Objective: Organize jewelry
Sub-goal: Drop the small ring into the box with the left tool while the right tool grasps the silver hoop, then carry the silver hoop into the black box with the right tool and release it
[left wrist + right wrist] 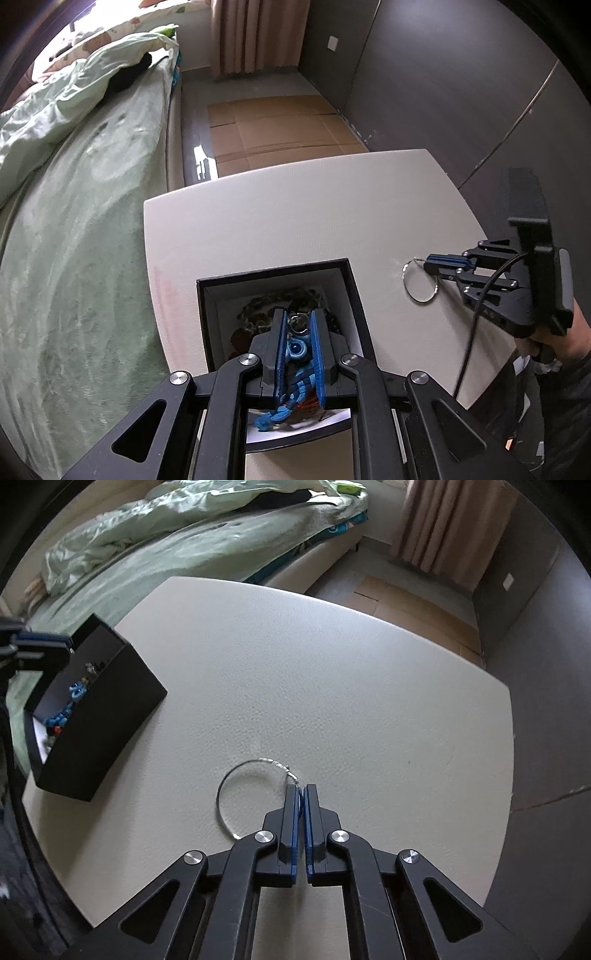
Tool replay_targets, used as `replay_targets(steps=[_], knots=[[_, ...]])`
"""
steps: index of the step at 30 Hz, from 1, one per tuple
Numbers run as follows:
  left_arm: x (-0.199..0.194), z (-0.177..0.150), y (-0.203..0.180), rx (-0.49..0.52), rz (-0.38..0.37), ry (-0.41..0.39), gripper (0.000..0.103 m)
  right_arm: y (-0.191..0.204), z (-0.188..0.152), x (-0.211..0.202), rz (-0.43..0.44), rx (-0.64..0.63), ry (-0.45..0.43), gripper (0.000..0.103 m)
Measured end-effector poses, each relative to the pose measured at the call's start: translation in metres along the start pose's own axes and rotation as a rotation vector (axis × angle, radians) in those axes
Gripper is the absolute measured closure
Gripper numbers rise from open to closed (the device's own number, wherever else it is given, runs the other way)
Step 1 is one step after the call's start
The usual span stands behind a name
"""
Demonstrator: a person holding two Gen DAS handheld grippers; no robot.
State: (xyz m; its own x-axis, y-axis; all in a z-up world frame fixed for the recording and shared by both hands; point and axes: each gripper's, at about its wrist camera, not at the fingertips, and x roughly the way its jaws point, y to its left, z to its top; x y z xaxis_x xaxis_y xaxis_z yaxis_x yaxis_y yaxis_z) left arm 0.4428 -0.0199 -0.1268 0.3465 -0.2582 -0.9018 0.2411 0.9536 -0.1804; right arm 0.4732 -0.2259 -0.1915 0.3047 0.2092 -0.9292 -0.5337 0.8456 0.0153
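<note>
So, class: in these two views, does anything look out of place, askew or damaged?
One piece is outside the black box: a thin silver hoop lies on the white table, pinched at its rim by the right gripper. The left gripper is over the box. A faint reddish smear marks the table's left edge.

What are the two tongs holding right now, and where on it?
Right tongs pinch the thin silver wire hoop at its rim. Left tongs appear slightly open over the black box; grip unclear.
</note>
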Motion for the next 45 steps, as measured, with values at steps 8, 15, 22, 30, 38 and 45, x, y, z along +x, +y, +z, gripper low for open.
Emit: replay_targets(steps=[8, 15, 22, 30, 38, 45], knots=[[0.007, -0.002, 0.005, -0.018, -0.042, 0.038, 0.084, -0.015, -0.007, -0.015, 0.043, 0.141, -0.061, 0.1], [-0.013, -0.005, 0.017, -0.059, -0.047, -0.025, 0.036, 0.005, 0.004, -0.051, 0.068, 0.154, -0.145, 0.1], [-0.033, -0.016, 0.033, -0.079, -0.034, -0.057, 0.036, 0.044, 0.03, -0.082, 0.121, 0.123, -0.22, 0.1], [-0.047, -0.028, 0.043, -0.086, -0.032, -0.075, 0.033, 0.088, 0.052, -0.093, 0.138, 0.071, -0.243, 0.1], [-0.057, -0.039, 0.052, -0.091, -0.039, -0.092, 0.029, 0.114, 0.063, -0.079, 0.084, 0.061, -0.202, 0.1], [-0.065, -0.046, 0.06, -0.104, -0.048, -0.105, 0.026, 0.119, 0.065, -0.07, 0.1, 0.132, -0.159, 0.064]])
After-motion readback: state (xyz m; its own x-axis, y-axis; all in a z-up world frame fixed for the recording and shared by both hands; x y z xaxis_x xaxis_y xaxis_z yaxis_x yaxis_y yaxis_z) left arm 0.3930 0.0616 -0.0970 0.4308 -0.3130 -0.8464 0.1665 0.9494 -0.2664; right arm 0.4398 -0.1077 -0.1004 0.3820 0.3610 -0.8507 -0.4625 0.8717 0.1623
